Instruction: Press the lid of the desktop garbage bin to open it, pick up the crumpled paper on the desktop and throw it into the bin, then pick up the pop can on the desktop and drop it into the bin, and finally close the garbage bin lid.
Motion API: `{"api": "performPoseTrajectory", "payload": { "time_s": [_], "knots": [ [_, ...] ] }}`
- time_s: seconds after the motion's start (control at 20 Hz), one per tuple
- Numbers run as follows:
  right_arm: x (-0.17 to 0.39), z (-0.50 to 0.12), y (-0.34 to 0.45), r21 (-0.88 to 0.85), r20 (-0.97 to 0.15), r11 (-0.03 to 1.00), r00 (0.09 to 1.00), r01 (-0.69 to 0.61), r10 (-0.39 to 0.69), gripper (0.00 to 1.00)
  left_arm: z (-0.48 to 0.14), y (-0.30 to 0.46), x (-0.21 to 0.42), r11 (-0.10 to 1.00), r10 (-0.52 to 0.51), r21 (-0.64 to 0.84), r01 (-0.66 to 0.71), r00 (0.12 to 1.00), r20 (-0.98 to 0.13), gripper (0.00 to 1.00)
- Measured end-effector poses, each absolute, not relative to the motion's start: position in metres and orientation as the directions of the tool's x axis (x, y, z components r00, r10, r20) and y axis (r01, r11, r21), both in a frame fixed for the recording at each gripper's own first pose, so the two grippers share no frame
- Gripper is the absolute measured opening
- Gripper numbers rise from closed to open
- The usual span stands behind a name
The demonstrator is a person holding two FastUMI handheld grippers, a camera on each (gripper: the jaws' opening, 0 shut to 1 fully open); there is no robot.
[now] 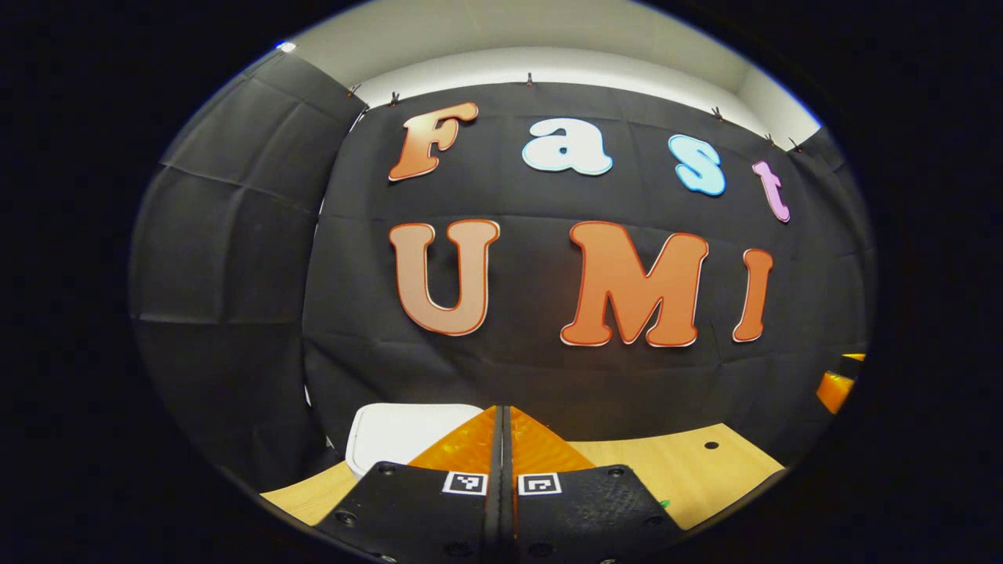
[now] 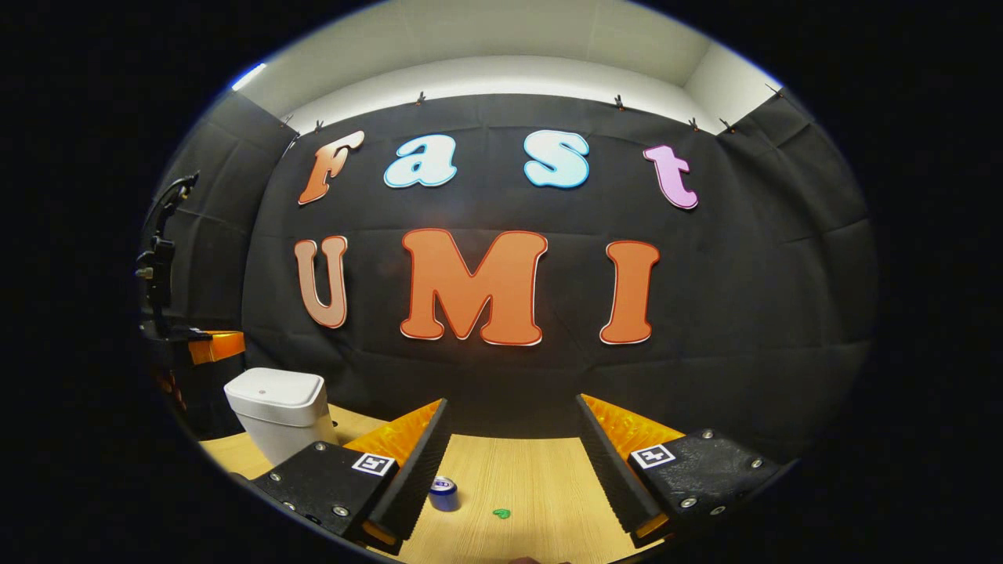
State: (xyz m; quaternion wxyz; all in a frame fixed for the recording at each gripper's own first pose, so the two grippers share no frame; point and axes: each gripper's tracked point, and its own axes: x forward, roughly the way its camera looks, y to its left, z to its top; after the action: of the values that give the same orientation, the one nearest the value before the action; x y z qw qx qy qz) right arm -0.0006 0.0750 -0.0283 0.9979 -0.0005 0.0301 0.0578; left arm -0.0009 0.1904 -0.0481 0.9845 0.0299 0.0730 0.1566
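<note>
Right gripper spread above pop can; left gripper closed empty beside unlabelled bin.

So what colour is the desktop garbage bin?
White, lid included; the garbage bin shows best in the right gripper view.

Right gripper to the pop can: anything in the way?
Nothing visible. In the right gripper view the right gripper has its jaws wide apart, and the pop can stands on bare table just ahead, near the left jaw. The small green item lies apart from it.
</note>
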Motion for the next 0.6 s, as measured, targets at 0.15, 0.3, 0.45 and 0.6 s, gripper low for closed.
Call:
{"api": "performPoseTrajectory", "payload": {
  "time_s": [0.15, 0.3, 0.45, 0.6],
  "knots": [
    [0.002, -0.033, 0.077, 0.001, -0.070, 0.993, 0.991, -0.115, 0.115, 0.98, -0.075, 0.225, 0.007, 0.938, 0.346, 0.096, -0.333, 0.917, -0.199, 0.00],
    [0.004, -0.040, 0.079, -0.003, -0.083, 0.993, 0.990, -0.117, 0.116, 0.93, -0.098, 0.251, 0.012, 0.931, 0.364, 0.090, -0.353, 0.895, -0.259, 0.00],
    [0.007, -0.043, 0.078, -0.007, -0.088, 0.993, 0.990, -0.115, 0.113, 0.93, -0.128, 0.264, 0.016, 0.927, 0.371, 0.076, -0.367, 0.865, -0.337, 0.00],
    [0.010, -0.046, 0.075, -0.008, -0.097, 0.994, 0.990, -0.109, 0.107, 0.93, -0.141, 0.274, 0.020, 0.925, 0.373, 0.081, -0.372, 0.842, -0.389, 0.00]
  ]
}}
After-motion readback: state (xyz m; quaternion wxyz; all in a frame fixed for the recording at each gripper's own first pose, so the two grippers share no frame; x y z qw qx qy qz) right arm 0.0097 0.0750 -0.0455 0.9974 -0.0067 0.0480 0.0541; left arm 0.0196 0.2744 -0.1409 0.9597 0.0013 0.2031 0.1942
